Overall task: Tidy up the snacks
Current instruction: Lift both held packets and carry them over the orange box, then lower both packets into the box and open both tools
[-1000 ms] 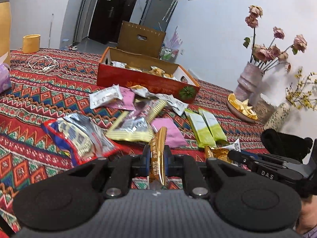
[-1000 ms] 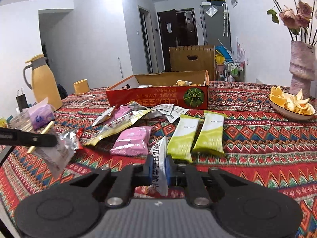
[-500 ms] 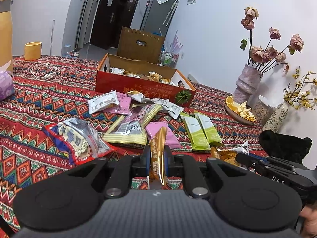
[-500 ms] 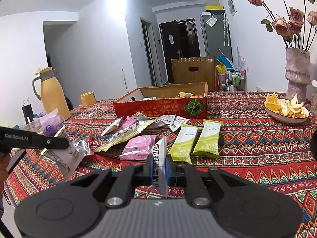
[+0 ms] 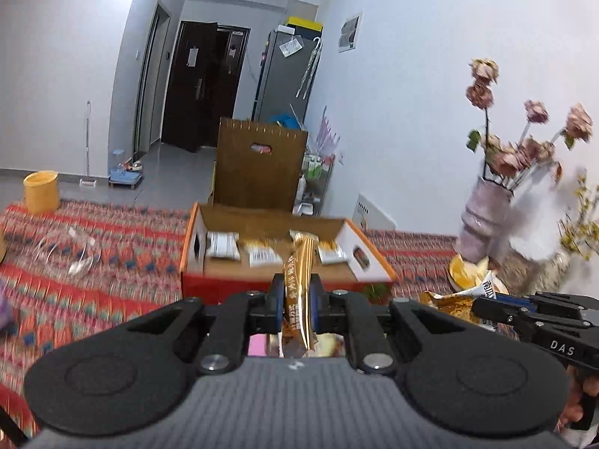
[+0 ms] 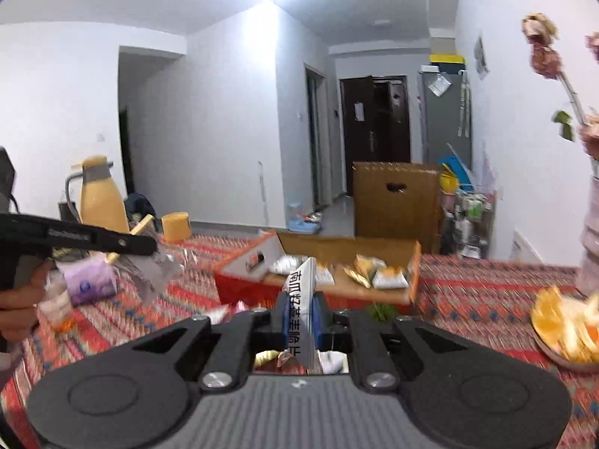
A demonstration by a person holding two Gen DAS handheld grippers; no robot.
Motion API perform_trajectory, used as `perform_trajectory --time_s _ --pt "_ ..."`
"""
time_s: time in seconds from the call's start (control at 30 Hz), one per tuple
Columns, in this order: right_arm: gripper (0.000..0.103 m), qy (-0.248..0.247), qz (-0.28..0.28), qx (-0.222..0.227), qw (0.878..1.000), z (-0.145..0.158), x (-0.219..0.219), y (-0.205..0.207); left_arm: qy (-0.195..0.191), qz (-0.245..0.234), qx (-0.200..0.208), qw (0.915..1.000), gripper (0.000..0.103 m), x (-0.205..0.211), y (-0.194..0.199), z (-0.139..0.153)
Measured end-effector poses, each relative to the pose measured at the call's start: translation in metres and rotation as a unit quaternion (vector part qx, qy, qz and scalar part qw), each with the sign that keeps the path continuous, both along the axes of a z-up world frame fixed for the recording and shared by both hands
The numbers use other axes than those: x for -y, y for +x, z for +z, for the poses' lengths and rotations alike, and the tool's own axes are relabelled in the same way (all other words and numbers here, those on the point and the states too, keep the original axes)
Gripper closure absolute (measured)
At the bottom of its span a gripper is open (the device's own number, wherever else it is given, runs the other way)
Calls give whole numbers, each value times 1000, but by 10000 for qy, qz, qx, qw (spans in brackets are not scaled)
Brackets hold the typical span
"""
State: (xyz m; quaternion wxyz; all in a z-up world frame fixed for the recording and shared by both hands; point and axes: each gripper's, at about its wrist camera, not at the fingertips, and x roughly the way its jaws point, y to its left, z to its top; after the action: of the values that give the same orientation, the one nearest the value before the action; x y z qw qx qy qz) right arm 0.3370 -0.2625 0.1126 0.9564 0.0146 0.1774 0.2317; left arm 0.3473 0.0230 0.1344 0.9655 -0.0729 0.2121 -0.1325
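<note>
Two packets ride in my tongs: my left gripper (image 5: pixel 295 301) pinches a gold snack bar (image 5: pixel 298 292), my right gripper (image 6: pixel 301 312) a white packet (image 6: pixel 301 299), both before the open red box (image 5: pixel 284 250).

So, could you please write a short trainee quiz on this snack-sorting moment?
1. True or false: the left hand-held gripper is shut on a gold snack packet.
2. What does the right hand-held gripper hold? A) a green bar B) a white packet with black lettering C) nothing
3. Fill in: the red cardboard box ahead of both grippers is open and already holds several ____.

Key
1. True: the packet stands clamped between the pads.
2. B.
3. Snack packets, lying on the box floor.
</note>
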Motion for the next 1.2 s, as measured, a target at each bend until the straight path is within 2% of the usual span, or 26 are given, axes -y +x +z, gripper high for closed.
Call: perform_trajectory --time_s 0.1,0.23,0.37,0.5,0.57,0.7,0.77,0.83,0.9,0.97,1.03,1.13,1.2 --pt "91 156 261 -25 9995 15 -6 46 -65 -8 44 10000 90 -3 49 14" --pt "91 34 352 91 9993 33 -22 111 -107 59 -24 9999 90 -4 118 26" --pt "91 144 452 -212 9986 35 -38 190 -117 60 -266 9996 90 -3 189 24" --pt "91 79 405 -731 9965 13 -59 271 43 182 -595 9981 90 3 257 5" --pt "91 195 400 -1136 9925 -4 -64 307 145 260 -847 9960 90 6 290 -14" --pt "91 201 231 -1733 9844 -39 -76 366 140 235 -1214 9922 90 11 333 -48" --pt "91 39 42 -1871 9823 -56 -80 384 247 201 -1331 9906 90 18 350 -61" --pt "91 11 -38 -2091 9779 -74 -84 401 255 154 -1419 9894 85 24 361 -74" --pt "78 -185 -231 -2191 9752 -89 -87 408 260 116 -1531 9878 62 28 366 -85" --pt "73 -490 -332 -2210 9735 -97 -90 412 222 42 -1608 9867 56 28 365 -90" --pt "70 -480 -383 -2223 9731 -97 -88 410 186 -20 -1545 9878 53 25 360 -89" --pt "60 -699 -466 -1973 9767 -86 -89 404 138 97 -1464 9891 51 18 357 -78" --pt "60 -738 -491 -1821 9793 -73 -87 395 53 113 -1396 9901 48 14 350 -63"
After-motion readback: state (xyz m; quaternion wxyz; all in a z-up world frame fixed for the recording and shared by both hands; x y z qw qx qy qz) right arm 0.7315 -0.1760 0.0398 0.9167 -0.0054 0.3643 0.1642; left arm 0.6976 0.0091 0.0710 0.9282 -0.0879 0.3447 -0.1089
